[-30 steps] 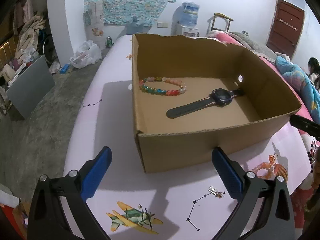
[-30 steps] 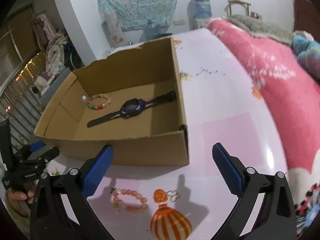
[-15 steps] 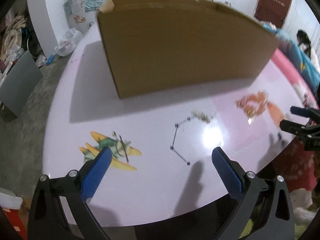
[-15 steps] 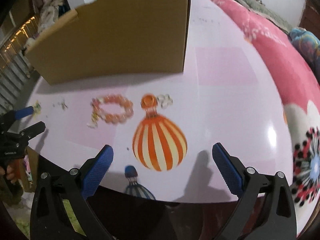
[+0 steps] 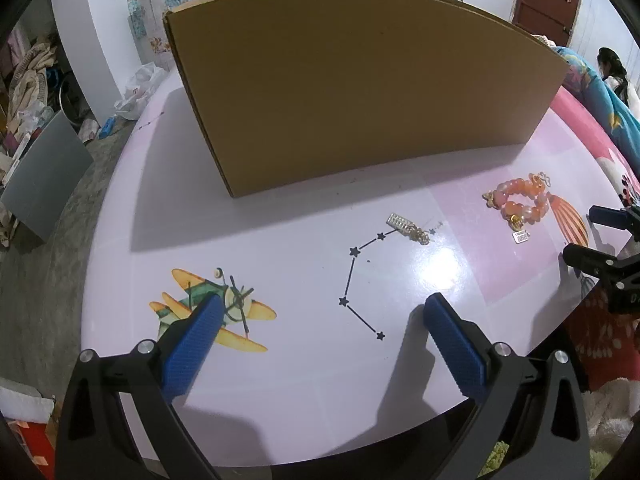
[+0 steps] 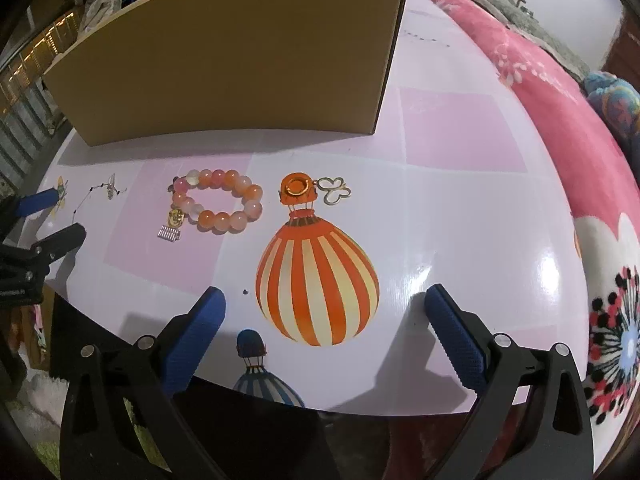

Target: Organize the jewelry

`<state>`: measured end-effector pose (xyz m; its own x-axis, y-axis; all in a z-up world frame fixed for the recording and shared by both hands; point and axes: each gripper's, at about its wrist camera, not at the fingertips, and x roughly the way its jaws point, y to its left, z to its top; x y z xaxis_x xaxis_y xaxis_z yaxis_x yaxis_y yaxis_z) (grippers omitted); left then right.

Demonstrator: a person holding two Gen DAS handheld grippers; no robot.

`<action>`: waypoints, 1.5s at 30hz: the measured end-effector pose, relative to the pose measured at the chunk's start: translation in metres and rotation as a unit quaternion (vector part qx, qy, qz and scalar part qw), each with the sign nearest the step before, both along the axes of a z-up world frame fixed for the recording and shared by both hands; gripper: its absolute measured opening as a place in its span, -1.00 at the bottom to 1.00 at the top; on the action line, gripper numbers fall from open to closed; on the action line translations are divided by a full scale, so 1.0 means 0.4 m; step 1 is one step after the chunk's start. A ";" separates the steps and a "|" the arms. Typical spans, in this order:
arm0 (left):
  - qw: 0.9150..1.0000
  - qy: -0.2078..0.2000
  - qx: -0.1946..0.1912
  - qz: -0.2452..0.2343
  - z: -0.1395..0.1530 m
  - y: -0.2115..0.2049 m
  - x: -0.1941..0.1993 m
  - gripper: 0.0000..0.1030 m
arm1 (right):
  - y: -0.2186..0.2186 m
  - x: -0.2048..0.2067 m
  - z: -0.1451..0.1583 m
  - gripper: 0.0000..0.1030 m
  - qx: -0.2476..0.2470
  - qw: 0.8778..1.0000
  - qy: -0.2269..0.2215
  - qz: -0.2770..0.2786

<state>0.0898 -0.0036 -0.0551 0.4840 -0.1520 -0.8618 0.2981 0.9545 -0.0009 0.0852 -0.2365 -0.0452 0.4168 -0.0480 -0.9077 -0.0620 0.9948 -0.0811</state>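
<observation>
The cardboard box (image 5: 360, 96) is serving as the landmark, sitting toward the back of the table (image 5: 280, 380), its plain near wall facing both cameras and hiding whatever is inside.

Left of the box, the table's edge is curving away to a concrete floor where a grey panel (image 5: 44, 176) is leaning and white plastic bags (image 5: 140, 88) are lying against a white pillar. In front of the box on its left side, the left hand-held gripper (image 5: 320, 312) is hovering low over the table with its blue fingers (image 5: 192, 344) spread wide and holding nothing, a printed aeroplane under the left one. A broad bare stretch of table is lying between this gripper and the box.

In front of the box's middle, a small gold trinket (image 5: 408, 229) is resting at the top end of a printed star constellation, well apart from the box wall.

In front of the box's right half, the orange beaded bracelet (image 6: 218, 206) is lying flat with a gold charm (image 6: 175, 218) and a small tag (image 6: 169, 235) at its near left; the tag's print is too small to read. Just right of it, a gold ring (image 6: 298, 188) is sitting on the basket of a printed striped balloon, and a white butterfly charm (image 6: 335, 197) is lying just beside the ring.

The right hand-held gripper (image 6: 324, 304) is hanging above the near table edge, its fingers (image 6: 456, 340) spread apart and empty, with open table ahead of it.

Right of the box, a pink floral blanket (image 6: 560, 120) is running along the table's edge.
</observation>
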 end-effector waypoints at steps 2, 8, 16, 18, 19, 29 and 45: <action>1.000 0.003 0.001 -0.002 0.001 -0.002 0.005 0.92 | -0.001 -0.002 -0.002 0.85 0.000 1.000 -0.001 0.000; 1.000 0.007 0.003 -0.001 0.003 -0.004 0.009 0.92 | 0.005 -0.004 -0.004 0.85 -0.001 1.000 0.004 -0.004; 1.000 0.007 0.003 -0.001 0.001 -0.007 0.005 0.92 | 0.006 0.006 0.000 0.85 -0.004 1.000 0.008 -0.003; 1.000 0.008 0.003 -0.001 0.001 -0.006 0.006 0.92 | 0.005 0.005 0.000 0.85 -0.003 1.000 0.008 -0.004; 1.000 0.009 0.003 -0.001 0.002 -0.009 0.005 0.92 | 0.005 0.003 -0.001 0.85 -0.003 1.000 0.007 -0.004; 1.000 0.007 0.003 -0.001 0.002 -0.008 0.006 0.92 | 0.005 -0.004 -0.001 0.85 -0.004 1.000 0.010 -0.004; 1.000 0.005 0.002 -0.001 0.001 -0.009 0.005 0.92 | -0.001 -0.003 -0.002 0.85 -0.003 1.000 0.017 -0.003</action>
